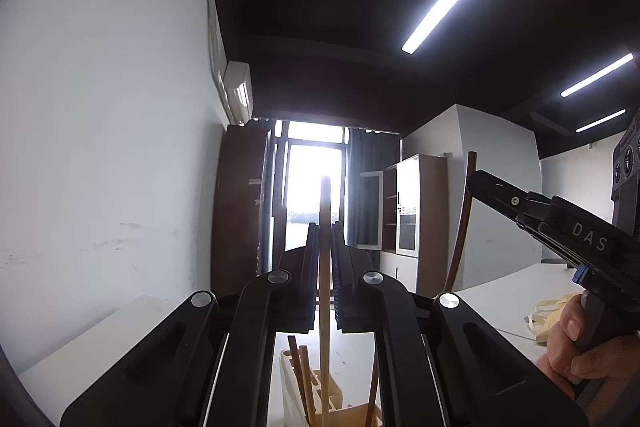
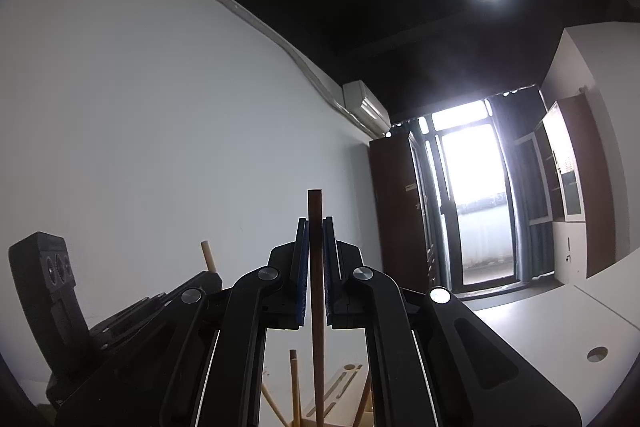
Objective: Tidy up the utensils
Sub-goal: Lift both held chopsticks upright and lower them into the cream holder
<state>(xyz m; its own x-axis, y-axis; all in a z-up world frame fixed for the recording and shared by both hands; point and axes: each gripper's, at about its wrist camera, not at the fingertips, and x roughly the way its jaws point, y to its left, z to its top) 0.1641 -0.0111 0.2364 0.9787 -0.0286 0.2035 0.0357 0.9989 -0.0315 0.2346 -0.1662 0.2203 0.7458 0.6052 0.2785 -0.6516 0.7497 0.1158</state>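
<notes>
Left wrist: we're clamping the left gripper (image 1: 325,227) tight on a light wooden stick (image 1: 324,267) standing upright above the utensil holder (image 1: 296,399); right wrist: we're pinching the right gripper (image 2: 316,223) closed on a dark wooden stick (image 2: 316,267) above that holder (image 2: 344,387).

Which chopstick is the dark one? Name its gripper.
The dark brown chopstick is clamped upright in the right gripper. The left gripper holds the pale wooden chopstick.
</notes>
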